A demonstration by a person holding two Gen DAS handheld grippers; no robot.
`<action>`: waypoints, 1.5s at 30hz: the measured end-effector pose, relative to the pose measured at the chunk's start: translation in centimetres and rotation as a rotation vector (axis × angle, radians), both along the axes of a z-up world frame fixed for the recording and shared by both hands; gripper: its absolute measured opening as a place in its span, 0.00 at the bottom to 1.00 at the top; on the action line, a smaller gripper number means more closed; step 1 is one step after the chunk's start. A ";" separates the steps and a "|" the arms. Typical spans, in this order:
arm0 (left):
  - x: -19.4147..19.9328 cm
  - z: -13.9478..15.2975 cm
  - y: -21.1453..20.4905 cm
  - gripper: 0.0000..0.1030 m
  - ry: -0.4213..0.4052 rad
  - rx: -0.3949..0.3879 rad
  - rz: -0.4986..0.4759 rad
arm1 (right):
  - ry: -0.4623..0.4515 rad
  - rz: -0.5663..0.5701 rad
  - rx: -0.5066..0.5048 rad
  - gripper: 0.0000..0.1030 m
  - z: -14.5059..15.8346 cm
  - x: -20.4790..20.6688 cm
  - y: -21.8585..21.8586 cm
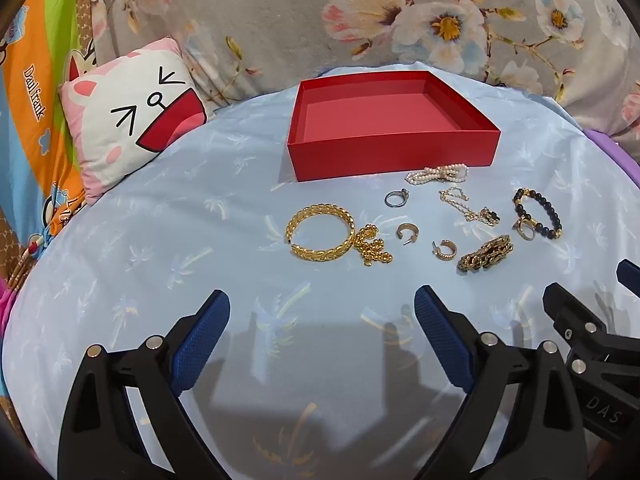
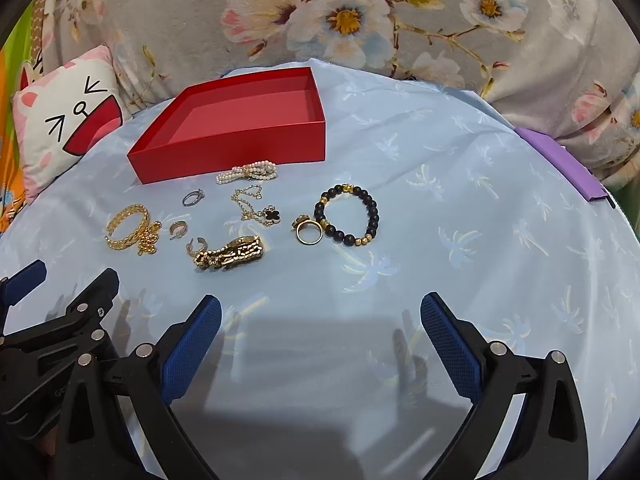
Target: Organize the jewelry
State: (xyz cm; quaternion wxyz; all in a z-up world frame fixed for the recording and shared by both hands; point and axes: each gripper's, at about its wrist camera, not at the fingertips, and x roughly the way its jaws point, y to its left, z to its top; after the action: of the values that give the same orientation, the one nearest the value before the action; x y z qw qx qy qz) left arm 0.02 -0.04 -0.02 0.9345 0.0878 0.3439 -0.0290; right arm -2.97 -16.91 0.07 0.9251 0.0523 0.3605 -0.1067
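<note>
An empty red box (image 1: pixel 394 148) (image 2: pixel 224 156) stands on the blue cloth. In front of it lie a pearl bracelet (image 1: pixel 437 173) (image 2: pixel 248 172), a silver ring (image 1: pixel 396 198) (image 2: pixel 193 197), a gold bangle (image 1: pixel 320 233) (image 2: pixel 127 227), gold bead chain (image 1: pixel 372 246), two hoop earrings (image 1: pixel 408 232) (image 1: pixel 443 250), a gold chain with a black clover (image 1: pixel 470 206) (image 2: pixel 256 206), a gold watch band (image 1: pixel 486 258) (image 2: pixel 232 256), a black bead bracelet (image 1: pixel 538 212) (image 2: pixel 348 214) and a gold ring (image 2: pixel 309 232). My left gripper (image 1: pixel 322 304) and right gripper (image 2: pixel 320 306) are open and empty, near the jewelry.
A cat-face pillow (image 1: pixel 132 120) (image 2: pixel 64 116) lies at the left. A floral blanket (image 1: pixel 360 12) lies behind the box. A purple strip (image 2: pixel 560 160) lies at the cloth's right edge. The other gripper shows at each view's side (image 1: pixel 592 332) (image 2: pixel 60 320).
</note>
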 end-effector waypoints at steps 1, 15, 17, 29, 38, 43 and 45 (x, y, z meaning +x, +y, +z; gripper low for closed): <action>0.0 0.0 0.0 0.88 -0.001 0.000 0.000 | 0.001 0.000 -0.002 0.95 0.0 0.0 0.0; 0.0 0.0 0.0 0.87 -0.006 -0.006 -0.002 | -0.009 -0.004 -0.019 0.95 0.3 -0.1 0.4; 0.0 0.0 0.0 0.87 -0.007 -0.006 -0.002 | -0.009 -0.006 -0.021 0.95 0.4 0.0 0.4; 0.0 0.0 0.0 0.87 -0.009 -0.005 -0.002 | -0.016 -0.006 -0.024 0.95 0.6 -0.2 0.3; 0.0 0.0 0.0 0.87 -0.010 -0.004 -0.002 | -0.020 -0.009 -0.026 0.95 0.5 -0.3 0.4; 0.0 0.0 0.0 0.87 -0.009 -0.003 -0.002 | -0.019 -0.011 -0.028 0.95 0.9 -0.3 0.1; 0.0 0.0 0.0 0.87 -0.010 -0.003 -0.002 | -0.020 -0.011 -0.027 0.95 0.9 -0.3 0.2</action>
State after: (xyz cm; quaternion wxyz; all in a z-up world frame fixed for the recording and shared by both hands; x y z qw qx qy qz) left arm -0.03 -0.03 0.01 0.9363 0.0867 0.3390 -0.0300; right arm -3.27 -16.75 0.96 0.9288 0.0428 0.3495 -0.1160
